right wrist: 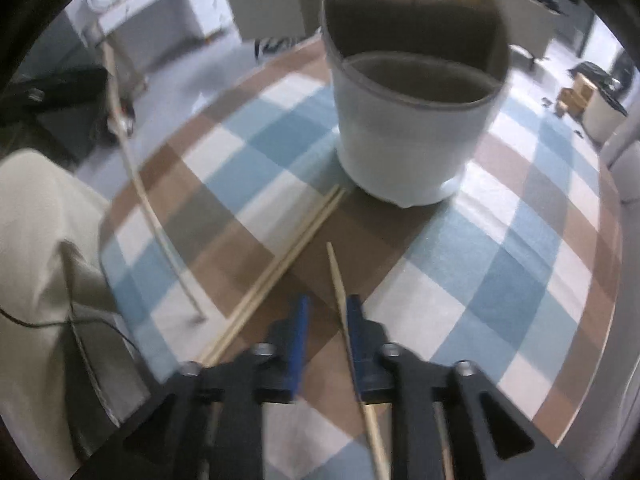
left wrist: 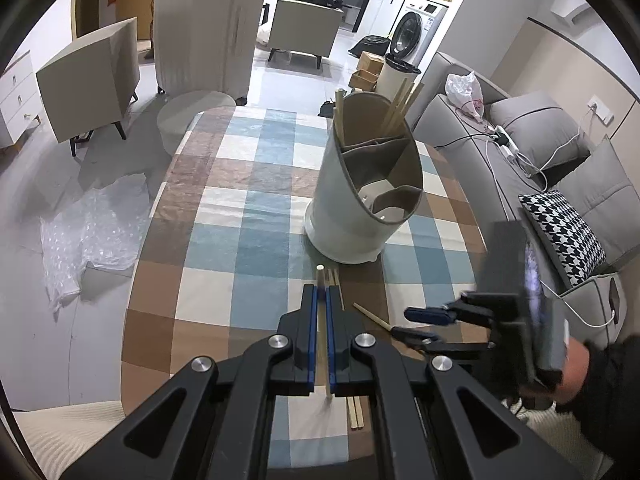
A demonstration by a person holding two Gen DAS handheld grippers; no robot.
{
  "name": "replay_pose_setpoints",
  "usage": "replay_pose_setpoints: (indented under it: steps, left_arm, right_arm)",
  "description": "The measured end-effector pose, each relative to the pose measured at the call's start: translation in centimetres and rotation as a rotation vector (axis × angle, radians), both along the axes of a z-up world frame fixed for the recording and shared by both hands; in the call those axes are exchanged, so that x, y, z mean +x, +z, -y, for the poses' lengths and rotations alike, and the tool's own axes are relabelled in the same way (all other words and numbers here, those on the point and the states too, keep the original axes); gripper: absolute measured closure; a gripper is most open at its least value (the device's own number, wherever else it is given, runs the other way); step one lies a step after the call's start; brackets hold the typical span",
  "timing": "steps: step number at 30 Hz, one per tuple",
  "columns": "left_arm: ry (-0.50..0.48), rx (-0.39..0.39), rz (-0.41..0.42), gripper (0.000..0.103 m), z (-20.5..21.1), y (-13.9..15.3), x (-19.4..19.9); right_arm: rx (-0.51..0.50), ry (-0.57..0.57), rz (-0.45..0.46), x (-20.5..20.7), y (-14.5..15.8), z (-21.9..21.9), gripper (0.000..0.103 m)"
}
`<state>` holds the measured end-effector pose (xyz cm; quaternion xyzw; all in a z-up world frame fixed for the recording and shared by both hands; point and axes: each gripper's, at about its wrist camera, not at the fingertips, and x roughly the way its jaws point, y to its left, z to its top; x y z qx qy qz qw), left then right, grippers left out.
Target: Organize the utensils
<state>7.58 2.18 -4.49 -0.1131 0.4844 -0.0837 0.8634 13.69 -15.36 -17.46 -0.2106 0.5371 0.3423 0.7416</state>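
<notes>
Left tongs (left wrist: 322, 308) clamp one chopstick (left wrist: 320, 280); right tongs (right wrist: 328, 316) gape around another (right wrist: 338, 276). A chopstick pair (right wrist: 280, 268) lies beside, the holder (right wrist: 412, 120) ahead on the counter (right wrist: 520, 260).

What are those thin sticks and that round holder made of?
Chopsticks: probably bamboo or pale wood, matte tan with no shine. Holder: likely plastic, smooth pale matte wall with a grey rim and dividers; ceramic can't be ruled out.

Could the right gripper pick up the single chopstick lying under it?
Probably yes. The right gripper is open, the chopstick lies between its fingers against one pad, and nothing covers it on the tablecloth.
</notes>
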Motion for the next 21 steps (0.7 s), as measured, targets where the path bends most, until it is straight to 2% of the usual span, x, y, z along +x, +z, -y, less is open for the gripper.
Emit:
replay_pose_setpoints:
  steps: [3,8,10,13,15,18,21]
  left_arm:
    - [-0.006,-0.015,-0.004,0.103,-0.3,-0.2,0.4]
    - [-0.004,-0.049,-0.015,0.103,-1.4,-0.7,0.9]
    - [0.002,-0.065,-0.02,0.103,-1.9,-0.8,1.1]
    - [0.006,-0.084,-0.026,0.103,-2.3,-0.8,1.3]
    - [0.003,-0.082,-0.025,0.103,-2.2,-0.7,1.3]
    - [-0.007,-0.08,-0.021,0.103,-1.9,-0.6,1.1]
    - [-0.013,-0.072,-0.012,0.103,-1.5,-0.3,0.8]
  right_arm:
    - [-0.099,0.087,0.014,0.8,-1.5,-1.9,0.076]
    - [-0.166,0.129,-0.019,2.5,-3.6,-3.8,0.076]
    - [-0.159,0.14,-0.004,3.0,-3.8,-4.2,0.077]
    - [-0.162,0.146,0.006,3.2,-3.9,-4.5,0.1]
    - [-0.163,0.148,0.018,2.9,-3.9,-4.5,0.1]
    - [-0.106,0.131,0.033,2.2,-3.2,-3.7,0.1]
    - [-0.021,0.063,0.068,1.5,-1.2,-2.5,0.1]
